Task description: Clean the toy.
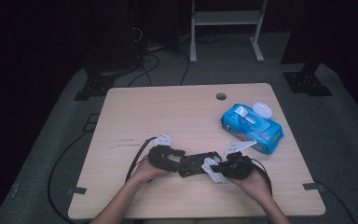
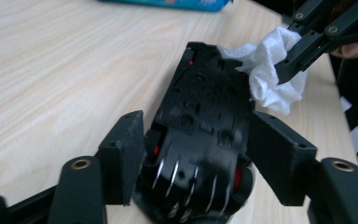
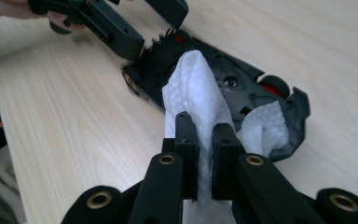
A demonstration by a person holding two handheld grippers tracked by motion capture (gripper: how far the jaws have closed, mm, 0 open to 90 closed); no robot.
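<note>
At frame centre, the right gripper (image 3: 205, 135), clamped on a white wipe (image 3: 193, 88), rubs the black toy car (image 2: 200, 116) straddled by the left gripper (image 2: 193, 144)'s parted jaws; wiping looks midway.

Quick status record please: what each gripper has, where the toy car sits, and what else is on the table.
left gripper: jaws on either side of the black toy car, which lies underside up; pads at its flanks, firm grip cannot be told
right gripper: shut on a white wipe, pressed to the car's underside
car place: on the wooden table, near the front edge, between both hands
other item: blue wet-wipe pack, lid open, at the far right
</note>
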